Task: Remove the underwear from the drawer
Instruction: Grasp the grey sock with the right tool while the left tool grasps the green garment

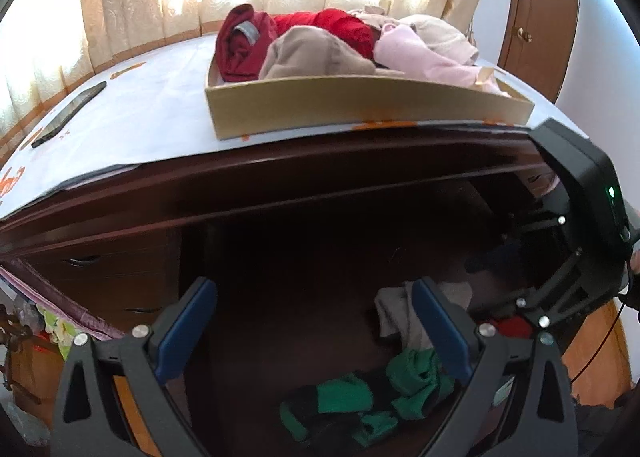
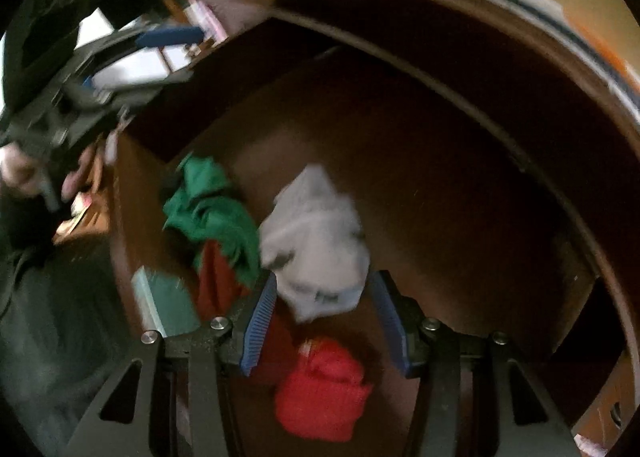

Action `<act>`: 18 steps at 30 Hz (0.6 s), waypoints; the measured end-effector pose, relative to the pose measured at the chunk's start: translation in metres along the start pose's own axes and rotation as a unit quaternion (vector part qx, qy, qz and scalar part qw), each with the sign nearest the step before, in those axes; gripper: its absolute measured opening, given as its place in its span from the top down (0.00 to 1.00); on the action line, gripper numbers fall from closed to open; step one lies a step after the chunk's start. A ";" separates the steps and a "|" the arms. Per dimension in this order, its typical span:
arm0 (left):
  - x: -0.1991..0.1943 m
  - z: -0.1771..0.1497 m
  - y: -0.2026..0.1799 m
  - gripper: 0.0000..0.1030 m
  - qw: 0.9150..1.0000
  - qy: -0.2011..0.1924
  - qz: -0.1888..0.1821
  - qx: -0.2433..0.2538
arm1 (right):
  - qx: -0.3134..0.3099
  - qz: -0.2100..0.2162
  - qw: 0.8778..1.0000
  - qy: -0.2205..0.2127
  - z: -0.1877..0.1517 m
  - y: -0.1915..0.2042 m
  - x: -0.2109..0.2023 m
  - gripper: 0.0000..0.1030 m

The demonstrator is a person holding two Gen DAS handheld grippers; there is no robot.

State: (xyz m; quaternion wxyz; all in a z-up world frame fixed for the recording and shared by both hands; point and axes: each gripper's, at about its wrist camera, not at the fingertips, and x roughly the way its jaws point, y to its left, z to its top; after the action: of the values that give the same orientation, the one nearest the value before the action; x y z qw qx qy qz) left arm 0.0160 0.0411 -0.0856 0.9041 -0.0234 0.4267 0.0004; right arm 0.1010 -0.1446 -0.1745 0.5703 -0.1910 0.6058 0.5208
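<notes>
The right gripper [image 2: 322, 317] points down into the dark wooden drawer [image 2: 420, 161], blue pads apart, straddling but not pinching the crumpled white underwear [image 2: 316, 245]. The wide-open left gripper [image 1: 316, 331] hovers farther off.

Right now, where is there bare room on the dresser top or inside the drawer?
Dresser top: bare between the black phone and the cardboard tray, which is heaped with clothes. Drawer: bare wood behind the white garment; crowded near the green garment and red garment.
</notes>
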 end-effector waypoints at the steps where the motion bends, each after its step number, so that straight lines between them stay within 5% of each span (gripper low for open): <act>1: 0.000 -0.001 0.002 0.03 1.000 0.002 0.000 0.000 | 0.005 0.000 1.000 -0.003 0.004 0.000 0.001 0.49; 7: 0.005 -0.008 0.005 0.03 1.000 0.025 -0.009 0.006 | 0.004 -0.015 1.000 0.014 0.018 0.010 0.021 0.49; 18: 0.030 -0.016 -0.006 0.04 0.986 0.131 -0.102 0.035 | 0.008 0.004 0.997 0.082 0.033 0.005 0.055 0.49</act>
State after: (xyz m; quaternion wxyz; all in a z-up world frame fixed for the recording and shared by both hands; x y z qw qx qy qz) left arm 0.0233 0.0337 -0.1186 0.8360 -0.0345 0.5366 -0.1095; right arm 0.0976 -0.0943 -0.2151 0.5184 -0.2263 0.6550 0.5010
